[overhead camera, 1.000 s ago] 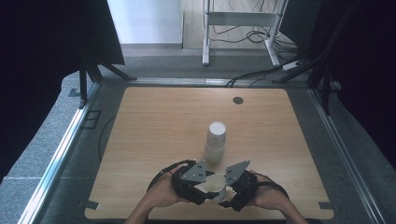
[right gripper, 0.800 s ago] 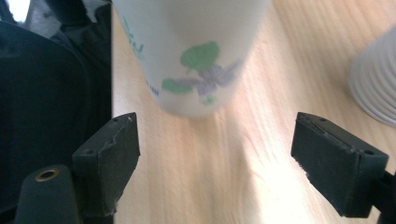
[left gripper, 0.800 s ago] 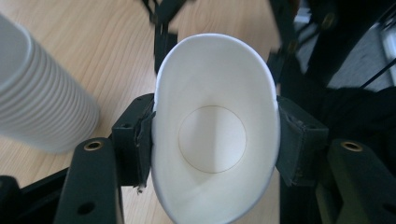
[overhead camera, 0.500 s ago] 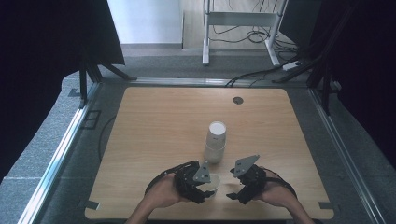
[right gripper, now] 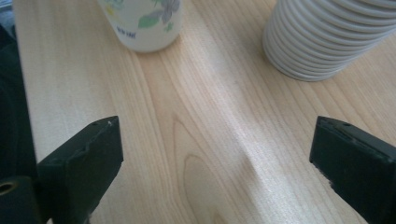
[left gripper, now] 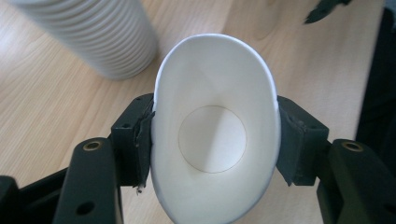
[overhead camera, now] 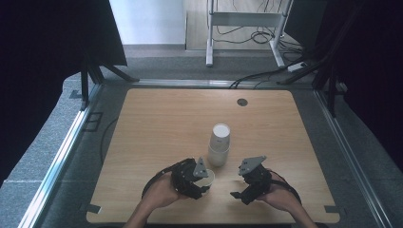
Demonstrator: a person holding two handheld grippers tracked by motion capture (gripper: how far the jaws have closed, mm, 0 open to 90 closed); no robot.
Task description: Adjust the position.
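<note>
The left gripper (left gripper: 212, 140) squeezes a paper cup (left gripper: 212, 135) between its jaws at frame centre; the right gripper (right gripper: 215, 154), jaws just widened, holds nothing.

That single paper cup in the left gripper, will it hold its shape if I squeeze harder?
Probably not. The cup already looks squashed oval between the left gripper pads, so its thin wall likely buckles further. It seems very light, and probably tips easily once set down empty.
</note>
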